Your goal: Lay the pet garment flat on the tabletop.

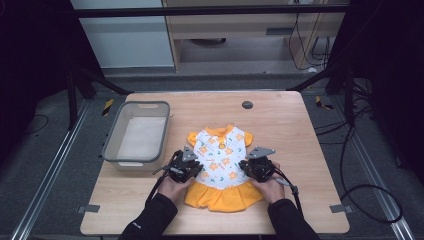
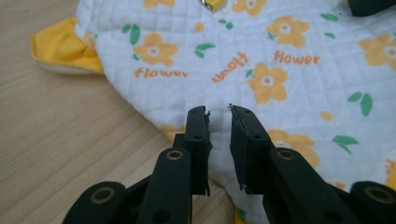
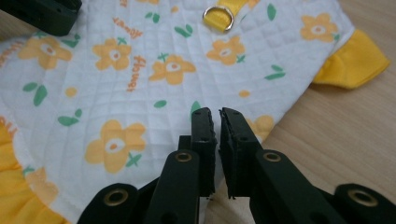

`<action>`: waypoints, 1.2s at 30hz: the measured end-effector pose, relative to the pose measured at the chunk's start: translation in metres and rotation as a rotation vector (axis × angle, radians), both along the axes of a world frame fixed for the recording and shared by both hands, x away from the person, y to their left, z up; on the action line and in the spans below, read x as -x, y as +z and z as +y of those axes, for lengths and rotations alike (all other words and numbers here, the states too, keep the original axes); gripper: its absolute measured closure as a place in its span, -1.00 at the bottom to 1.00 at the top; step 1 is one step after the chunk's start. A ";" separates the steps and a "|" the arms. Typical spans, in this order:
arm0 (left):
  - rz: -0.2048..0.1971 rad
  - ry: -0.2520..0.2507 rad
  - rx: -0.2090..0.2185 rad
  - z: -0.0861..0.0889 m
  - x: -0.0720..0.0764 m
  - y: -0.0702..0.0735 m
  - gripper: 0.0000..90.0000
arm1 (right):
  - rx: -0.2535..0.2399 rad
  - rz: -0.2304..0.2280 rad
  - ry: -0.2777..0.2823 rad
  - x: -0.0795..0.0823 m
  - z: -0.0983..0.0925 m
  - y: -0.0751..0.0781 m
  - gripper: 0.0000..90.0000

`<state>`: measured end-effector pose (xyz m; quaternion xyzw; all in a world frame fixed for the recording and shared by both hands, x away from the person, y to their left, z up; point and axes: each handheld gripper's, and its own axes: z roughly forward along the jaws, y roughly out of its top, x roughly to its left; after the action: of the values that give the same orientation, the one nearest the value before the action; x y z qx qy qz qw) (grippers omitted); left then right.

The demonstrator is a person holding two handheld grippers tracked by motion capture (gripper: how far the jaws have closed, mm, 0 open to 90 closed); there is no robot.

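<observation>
We hold the left claw (image 1: 186, 165) at the left edge of the little dress (image 1: 222, 165), its jaws a narrow gap apart over the white flowered cloth, not pinching it. The right claw (image 1: 258, 166) sits at the dress's right edge, jaws almost together, gripping nothing. The dress lies flat on the tabletop (image 1: 290, 120), orange skirt nearest us. Left of the dress and farther back stands a grey bin (image 1: 114, 134).

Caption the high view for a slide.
Two hand-held grippers, left gripper and right gripper, meet the sides of a flower-print dress beside a grey tub.
</observation>
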<state>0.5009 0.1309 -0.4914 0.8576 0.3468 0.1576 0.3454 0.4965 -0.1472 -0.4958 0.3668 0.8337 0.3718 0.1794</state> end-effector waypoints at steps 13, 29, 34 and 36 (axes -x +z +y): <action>-0.009 0.010 0.018 0.004 0.004 0.001 0.49 | -0.021 0.006 -0.022 0.011 -0.005 -0.002 0.87; -0.067 0.016 0.176 0.050 0.054 0.025 -0.01 | -0.144 -0.132 -0.145 0.033 -0.061 0.025 0.24; -0.102 0.023 0.191 0.069 0.069 0.026 -0.18 | -0.152 -0.136 -0.194 0.038 -0.081 0.022 0.02; -0.115 0.033 0.193 0.076 0.073 0.025 -0.22 | -0.154 -0.137 -0.209 0.040 -0.086 0.020 -0.06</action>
<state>0.4283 0.2073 -0.4661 0.8041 0.3539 0.1781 0.4432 0.4567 -0.2331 -0.4754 0.4380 0.7459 0.4379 0.2449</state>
